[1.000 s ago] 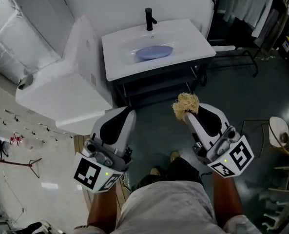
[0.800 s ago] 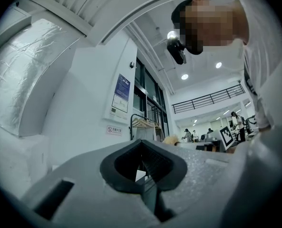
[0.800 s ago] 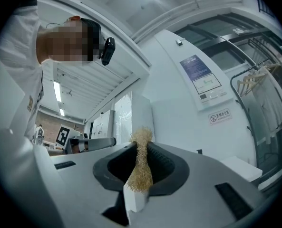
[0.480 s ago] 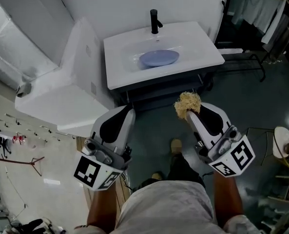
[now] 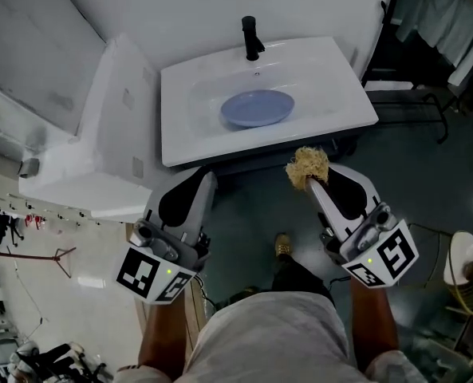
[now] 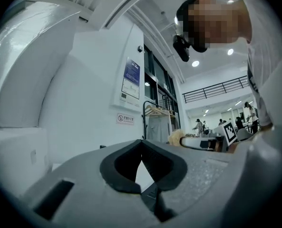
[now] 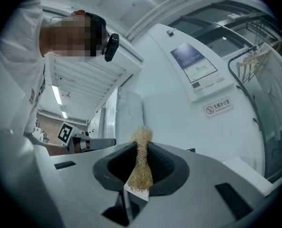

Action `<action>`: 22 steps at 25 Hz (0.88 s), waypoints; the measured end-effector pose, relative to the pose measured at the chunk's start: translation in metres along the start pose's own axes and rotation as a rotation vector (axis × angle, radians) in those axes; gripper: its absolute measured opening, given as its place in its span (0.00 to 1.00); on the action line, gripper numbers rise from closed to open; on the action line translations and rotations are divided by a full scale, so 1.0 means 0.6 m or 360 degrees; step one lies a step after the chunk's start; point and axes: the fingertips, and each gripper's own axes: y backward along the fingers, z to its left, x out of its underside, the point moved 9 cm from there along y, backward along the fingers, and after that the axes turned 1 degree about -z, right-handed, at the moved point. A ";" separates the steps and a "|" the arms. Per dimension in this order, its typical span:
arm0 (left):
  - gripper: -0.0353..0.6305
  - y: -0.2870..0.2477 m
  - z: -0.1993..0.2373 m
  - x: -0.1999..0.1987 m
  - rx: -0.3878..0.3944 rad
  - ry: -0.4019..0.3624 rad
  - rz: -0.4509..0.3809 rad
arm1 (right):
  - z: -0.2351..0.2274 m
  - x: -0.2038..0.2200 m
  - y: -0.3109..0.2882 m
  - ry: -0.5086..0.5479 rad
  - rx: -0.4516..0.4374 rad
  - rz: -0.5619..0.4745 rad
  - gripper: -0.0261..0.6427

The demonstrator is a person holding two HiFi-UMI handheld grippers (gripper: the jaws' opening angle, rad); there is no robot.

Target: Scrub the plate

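Upper centre of the head view, the blue plate (image 5: 257, 108) lies flat in the white sink (image 5: 332, 78), below the black tap (image 5: 251, 38). My right gripper (image 5: 311, 183) is clamped on a straw-coloured scrubber (image 5: 306, 164), its tuft poking past the tips; my left gripper (image 5: 203, 179), lower left, is closed on nothing. Both hang short of the sink's front edge. To scrub well, I'd lower the tuft flat onto the plate and pin its rim with the left tips so it can't skate.
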 end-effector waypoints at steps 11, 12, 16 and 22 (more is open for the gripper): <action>0.08 -0.123 0.047 0.020 -0.0194 -0.0016 0.0196 | -0.163 -0.013 -0.010 0.0006 -0.0051 -0.0031 0.13; 0.08 -0.131 0.053 0.023 -0.0210 0.0001 0.0217 | -0.171 -0.011 -0.011 0.0002 -0.0051 -0.0025 0.13; 0.08 -0.158 0.081 0.045 -0.0268 0.0052 0.0311 | -0.190 0.004 -0.024 0.0015 -0.0064 0.0010 0.13; 0.08 -0.187 0.121 0.081 -0.0307 0.0092 0.0387 | -0.206 0.031 -0.051 0.0031 -0.0084 0.0076 0.13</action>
